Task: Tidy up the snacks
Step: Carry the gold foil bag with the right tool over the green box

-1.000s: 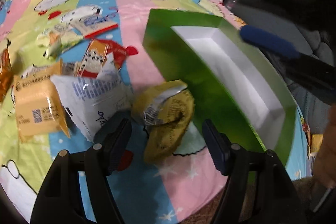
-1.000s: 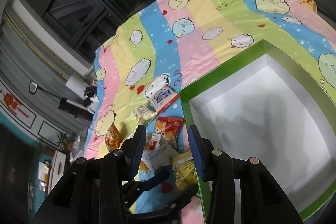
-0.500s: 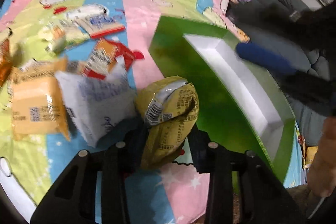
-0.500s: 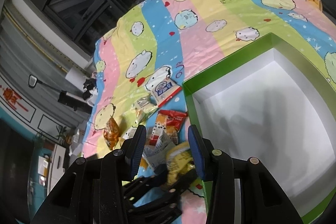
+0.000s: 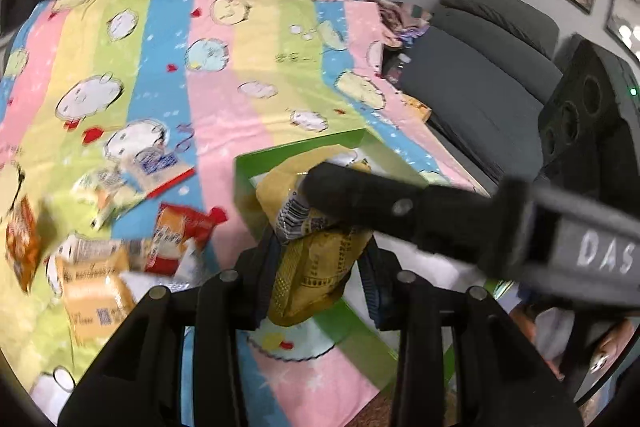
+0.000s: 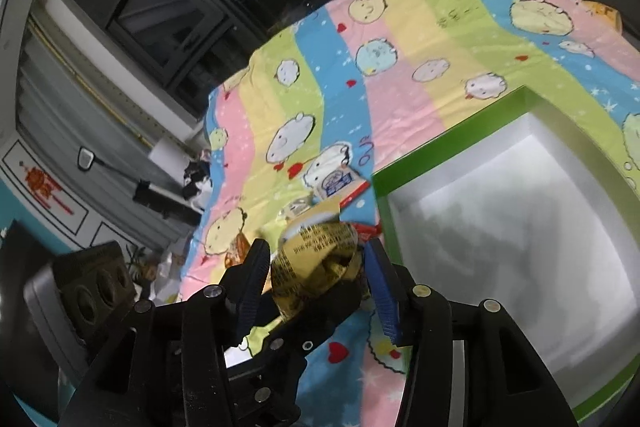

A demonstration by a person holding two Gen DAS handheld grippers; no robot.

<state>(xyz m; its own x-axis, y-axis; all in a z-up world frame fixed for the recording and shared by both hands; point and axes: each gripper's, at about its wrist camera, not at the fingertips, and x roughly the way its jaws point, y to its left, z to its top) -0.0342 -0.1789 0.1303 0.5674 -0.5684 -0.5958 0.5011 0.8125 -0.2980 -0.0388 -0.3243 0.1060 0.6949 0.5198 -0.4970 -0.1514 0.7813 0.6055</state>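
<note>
The left gripper [image 5: 318,269] is matte black plastic, its two angular arms pinned with round silver screws and its fingers faced with ribbed blue pads [image 5: 372,287]. The right gripper [image 6: 316,283] is built alike; seen from the left wrist, its grey body bears white letters "DAS" and a casing with three round recesses

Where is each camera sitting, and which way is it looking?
Left wrist: on the left gripper, looking down over its fingers, shut on the yellow snack bag; the right gripper's finger crosses.
Right wrist: on the right gripper, facing the green box; its own fingers show.
Both share the bag, box and striped blanket.
</note>
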